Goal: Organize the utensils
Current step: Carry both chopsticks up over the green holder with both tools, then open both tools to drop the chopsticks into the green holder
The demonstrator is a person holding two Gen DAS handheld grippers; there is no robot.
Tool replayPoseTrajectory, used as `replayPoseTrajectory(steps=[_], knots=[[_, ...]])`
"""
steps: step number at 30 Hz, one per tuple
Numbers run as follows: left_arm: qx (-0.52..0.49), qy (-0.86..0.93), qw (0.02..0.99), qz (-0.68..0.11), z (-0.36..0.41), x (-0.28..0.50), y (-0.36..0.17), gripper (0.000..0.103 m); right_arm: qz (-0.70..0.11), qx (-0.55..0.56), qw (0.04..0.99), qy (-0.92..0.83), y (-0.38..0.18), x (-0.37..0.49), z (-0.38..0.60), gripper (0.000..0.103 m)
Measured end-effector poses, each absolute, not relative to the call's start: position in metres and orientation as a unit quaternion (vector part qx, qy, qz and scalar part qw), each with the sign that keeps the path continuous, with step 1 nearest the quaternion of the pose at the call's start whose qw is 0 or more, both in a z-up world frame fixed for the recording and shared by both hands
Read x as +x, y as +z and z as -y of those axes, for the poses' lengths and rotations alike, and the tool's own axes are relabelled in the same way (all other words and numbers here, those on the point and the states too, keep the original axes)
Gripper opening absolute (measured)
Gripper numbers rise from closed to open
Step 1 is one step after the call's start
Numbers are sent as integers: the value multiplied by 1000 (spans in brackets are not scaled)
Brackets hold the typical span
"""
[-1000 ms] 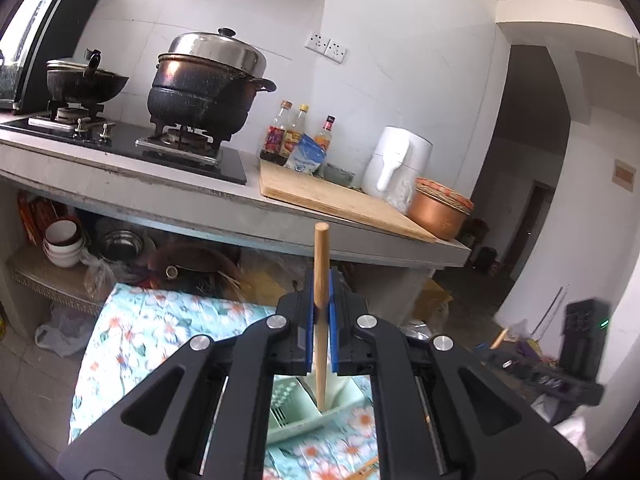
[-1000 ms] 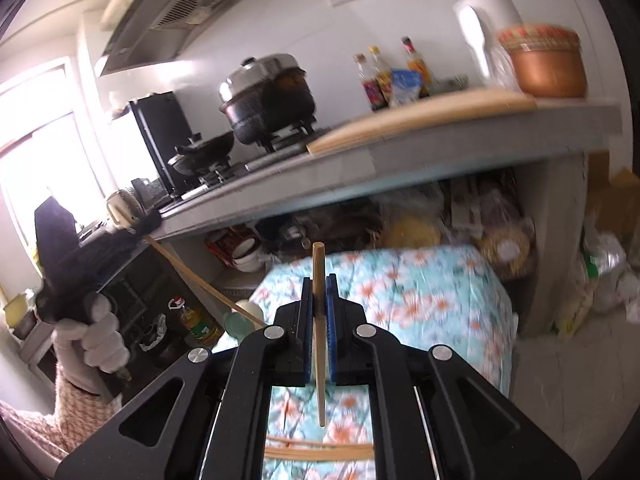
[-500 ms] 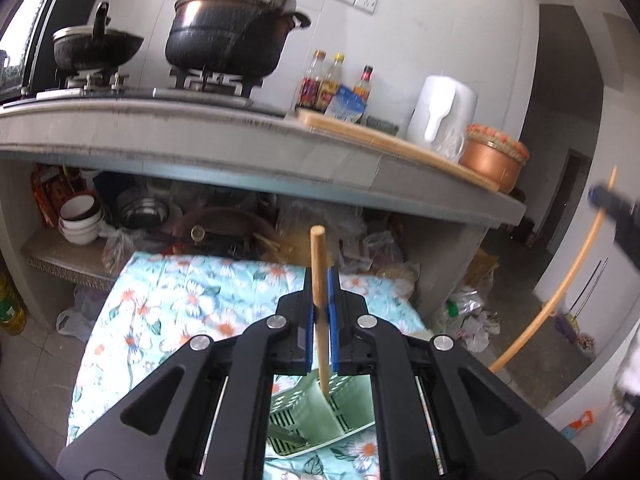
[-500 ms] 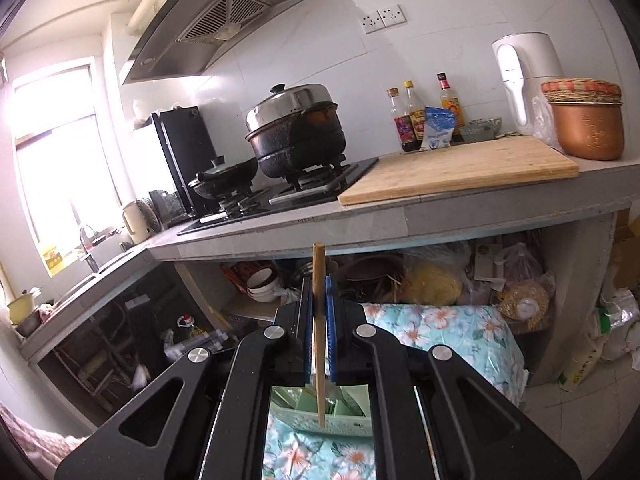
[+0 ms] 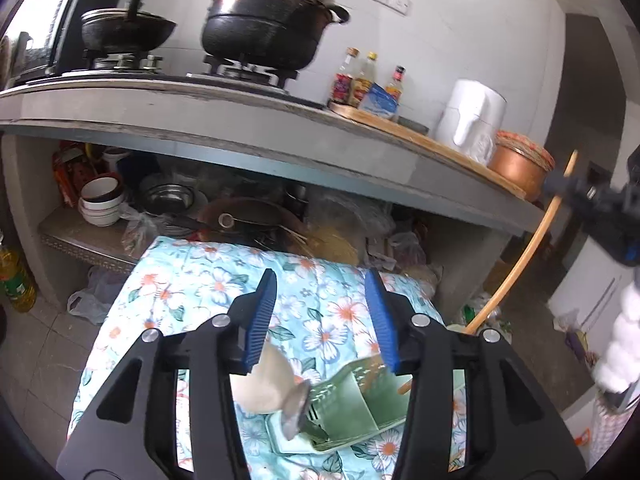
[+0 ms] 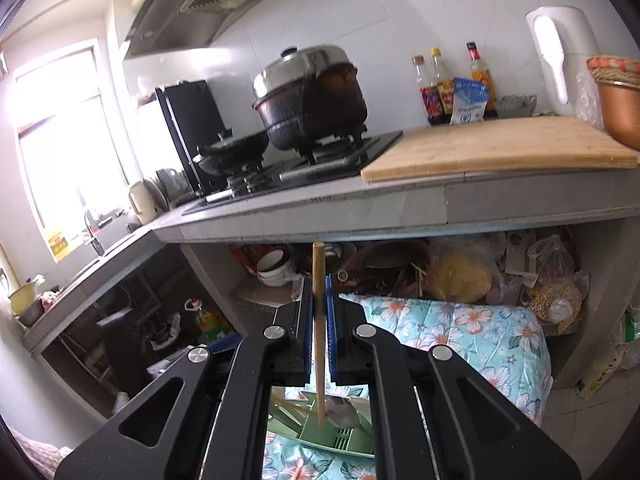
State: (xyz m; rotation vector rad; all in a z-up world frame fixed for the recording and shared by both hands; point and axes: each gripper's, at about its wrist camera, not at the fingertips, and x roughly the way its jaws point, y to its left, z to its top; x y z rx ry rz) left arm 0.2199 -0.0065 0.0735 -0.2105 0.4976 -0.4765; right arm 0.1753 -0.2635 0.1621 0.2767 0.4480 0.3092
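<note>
Half a second ago the left gripper (image 5: 322, 318) was pinching a wooden stick; now its jaws are spread wide and nothing is between the blue pads (image 5: 262, 316). Lower in the left wrist frame, just under the open jaws, a ladle (image 5: 276, 386) with a pale bowl lies at the edge of the green utensil basket (image 5: 360, 408). Most likely it is the thing just let go, released directly over the basket so that it would fall inside. The picture is blurred there, so I cannot tell whether it sits fully in a compartment or leans over the rim.

The right gripper (image 6: 319, 320) has its jaws pressed together on a wooden chopstick (image 6: 319, 332). The stick is held almost upright, gripped near its upper part, and its lower end points down into the same basket (image 6: 332, 436), seen low in the middle of the right wrist frame. Held vertically like this, it should slide straight into a slot when the jaws open. At the right side of the left wrist frame this gripper appears dark and blurred, the stick passing diagonally below it.

The basket rests on a floral cloth (image 5: 192, 284) that covers a low surface in front of the kitchen worktop (image 6: 520, 196). On the worktop, in the upper half of both frames, stand a large black pot (image 5: 268, 28), a cutting board (image 6: 496, 148) and some bottles (image 6: 444, 84); none of them takes part in the task.

In my judgement the next step is to lower the right gripper a little and release.
</note>
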Motion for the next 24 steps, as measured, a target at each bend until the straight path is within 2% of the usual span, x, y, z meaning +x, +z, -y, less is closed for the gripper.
replayPoseTrajectory(steps=[4, 8, 13, 20, 21, 22, 24], knots=[[-111, -215, 945, -219, -9, 208, 83, 53, -234, 122, 954, 145, 148, 188, 256, 6], [-112, -202, 952, -202, -20, 193, 90, 57, -245, 106, 953, 143, 133, 197, 245, 6], [-109, -188, 956, -196, -31, 176, 90, 57, -237, 47, 961, 137, 119, 194, 218, 7], [-112, -165, 959, -202, -45, 157, 81, 58, -266, 0, 954, 142, 104, 187, 195, 8], [-113, -163, 959, -203, -46, 155, 80, 58, -270, -1, 953, 141, 103, 186, 194, 13], [-114, -162, 959, -205, -47, 153, 78, 58, -276, 0, 951, 141, 102, 186, 195, 22], [-115, -159, 959, -206, -49, 147, 75, 58, -271, 5, 952, 141, 106, 181, 196, 27]])
